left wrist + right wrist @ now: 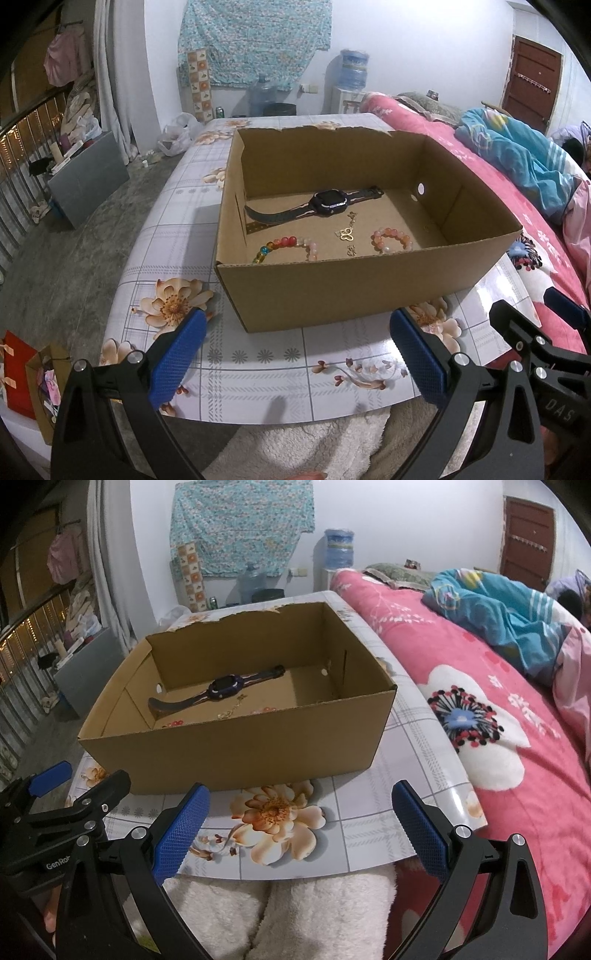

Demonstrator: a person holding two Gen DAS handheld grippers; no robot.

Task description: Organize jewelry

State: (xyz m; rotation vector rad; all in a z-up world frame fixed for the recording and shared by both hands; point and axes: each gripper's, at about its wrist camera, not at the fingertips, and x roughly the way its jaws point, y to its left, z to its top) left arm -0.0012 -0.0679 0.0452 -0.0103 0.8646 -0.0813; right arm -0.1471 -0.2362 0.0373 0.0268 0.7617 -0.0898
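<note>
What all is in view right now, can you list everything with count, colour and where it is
cardboard box: one, brown, open-topped, on the table
watch: one, dark strap and face, lying across the box floor toward the far wall
bead bracelets: two, one multicoloured at near left of the box floor, one pink-orange at near right
gold chain pieces: small, count unclear, between the bracelets
table: one, white floral checked cover
bed: one, pink floral blanket with a blue one on top, right of the table
water bottles: two, blue, by the far wall
left gripper: blue pads, open, empty, before the box
right gripper: blue pads, open, empty, before the box
</note>
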